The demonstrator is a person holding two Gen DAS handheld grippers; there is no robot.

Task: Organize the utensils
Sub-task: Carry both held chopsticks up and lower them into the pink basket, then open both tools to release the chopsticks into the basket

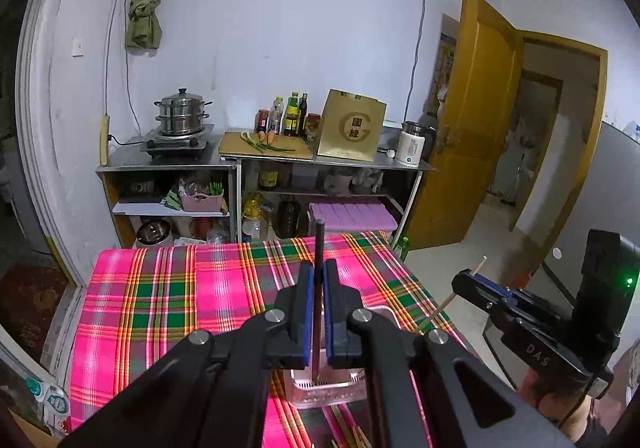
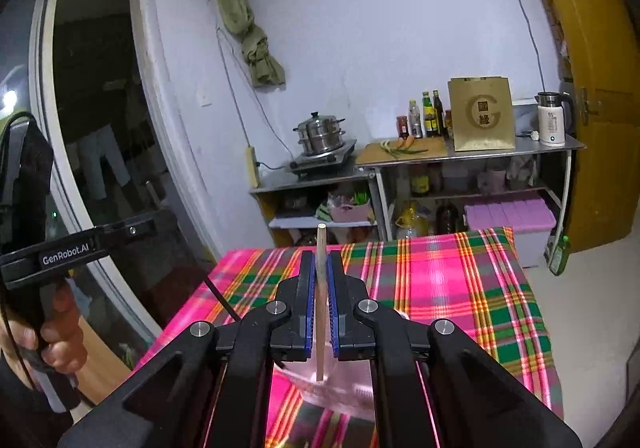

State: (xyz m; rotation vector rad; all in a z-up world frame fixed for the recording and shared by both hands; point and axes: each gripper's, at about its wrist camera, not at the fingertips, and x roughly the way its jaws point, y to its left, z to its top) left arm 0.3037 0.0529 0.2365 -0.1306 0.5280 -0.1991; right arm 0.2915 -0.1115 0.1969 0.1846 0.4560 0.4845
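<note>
My left gripper (image 1: 319, 274) is shut on a dark chopstick (image 1: 319, 248) that stands upright, its lower end over a pale pink holder (image 1: 324, 392) on the plaid cloth. My right gripper (image 2: 320, 268) is shut on a light wooden chopstick (image 2: 321, 248), also upright, its lower end at the pink holder (image 2: 344, 388). The right gripper also shows in the left wrist view (image 1: 472, 280) at the right, with the wooden chopstick (image 1: 444, 306) slanting down toward the holder. More chopsticks (image 1: 348, 440) lie on the cloth at the near edge.
The table wears a pink, green and orange plaid cloth (image 1: 180, 288). Behind it stand steel shelves with a steamer pot (image 1: 182, 116), bottles (image 1: 292, 116), a cutting board (image 1: 266, 146), a gold bag (image 1: 352, 126) and a kettle (image 1: 412, 144). A yellow door (image 1: 460, 120) is open at right.
</note>
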